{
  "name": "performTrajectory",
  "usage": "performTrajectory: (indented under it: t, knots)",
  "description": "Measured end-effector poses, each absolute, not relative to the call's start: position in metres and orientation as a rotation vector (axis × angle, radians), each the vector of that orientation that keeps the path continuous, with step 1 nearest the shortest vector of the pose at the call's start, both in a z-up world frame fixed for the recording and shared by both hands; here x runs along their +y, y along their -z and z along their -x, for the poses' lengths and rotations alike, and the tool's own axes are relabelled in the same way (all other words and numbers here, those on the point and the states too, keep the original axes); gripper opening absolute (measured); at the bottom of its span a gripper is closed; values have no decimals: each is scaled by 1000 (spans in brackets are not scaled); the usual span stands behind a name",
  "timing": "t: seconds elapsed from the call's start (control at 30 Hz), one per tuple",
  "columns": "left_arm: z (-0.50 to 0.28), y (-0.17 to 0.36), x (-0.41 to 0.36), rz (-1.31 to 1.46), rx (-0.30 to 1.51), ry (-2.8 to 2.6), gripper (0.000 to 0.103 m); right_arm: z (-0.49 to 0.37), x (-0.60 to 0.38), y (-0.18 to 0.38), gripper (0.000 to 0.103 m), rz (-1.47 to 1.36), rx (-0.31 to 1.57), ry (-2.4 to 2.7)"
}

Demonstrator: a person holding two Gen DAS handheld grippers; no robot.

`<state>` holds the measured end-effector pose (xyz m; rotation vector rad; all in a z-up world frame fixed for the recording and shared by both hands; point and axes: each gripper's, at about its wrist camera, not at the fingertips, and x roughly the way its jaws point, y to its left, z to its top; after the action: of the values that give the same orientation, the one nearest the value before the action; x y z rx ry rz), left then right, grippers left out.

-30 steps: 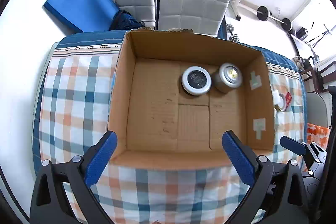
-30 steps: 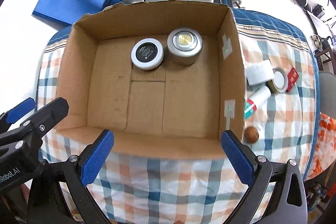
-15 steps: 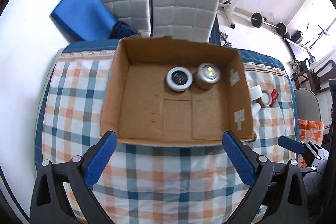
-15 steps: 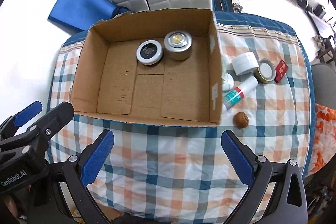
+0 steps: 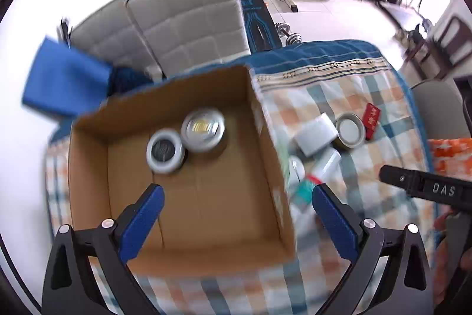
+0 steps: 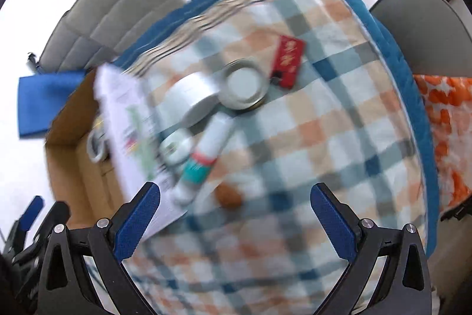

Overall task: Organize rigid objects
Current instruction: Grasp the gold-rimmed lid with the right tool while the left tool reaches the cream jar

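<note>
You swing both grippers right, off box (image 5: 183, 197); two tins (image 5: 183, 138) sit inside. Right gripper (image 6: 234, 211) now faces tube (image 6: 206, 155), nut (image 6: 228, 197), ahead between spread, empty jaws. Left gripper (image 5: 237, 211) jaws spread too. Next pick starting.

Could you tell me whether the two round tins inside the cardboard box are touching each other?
Cannot tell. In the left wrist view the dark-lidded tin and the silver tin sit rim against rim with no visible gap, but motion blur hides the meeting point.
</note>
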<state>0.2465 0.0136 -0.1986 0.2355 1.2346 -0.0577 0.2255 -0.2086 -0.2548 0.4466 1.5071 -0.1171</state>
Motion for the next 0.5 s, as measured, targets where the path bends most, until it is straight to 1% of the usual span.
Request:
performTrajectory:
  t: [0.13,0.17,0.23,0.3,0.5]
  knots:
    - [-278,218,-6,-332,1221,-2,103,-262,-222,283,101,-434,1523,109]
    - [-287,225,-9,-338,1236,-12,103,-270,-221,290,97,-434,1530,100]
    - [-300,234,-11,-338,1260,-25,103,-288,-217,307,94,-405,1553,84]
    - [-309,242,-12,-344,1277,-39,103,-303,-211,322,88,-359,1576,71]
    - [-322,252,-13,-343,1307,-54,103,-329,-190,355,85,-249,1651,9]
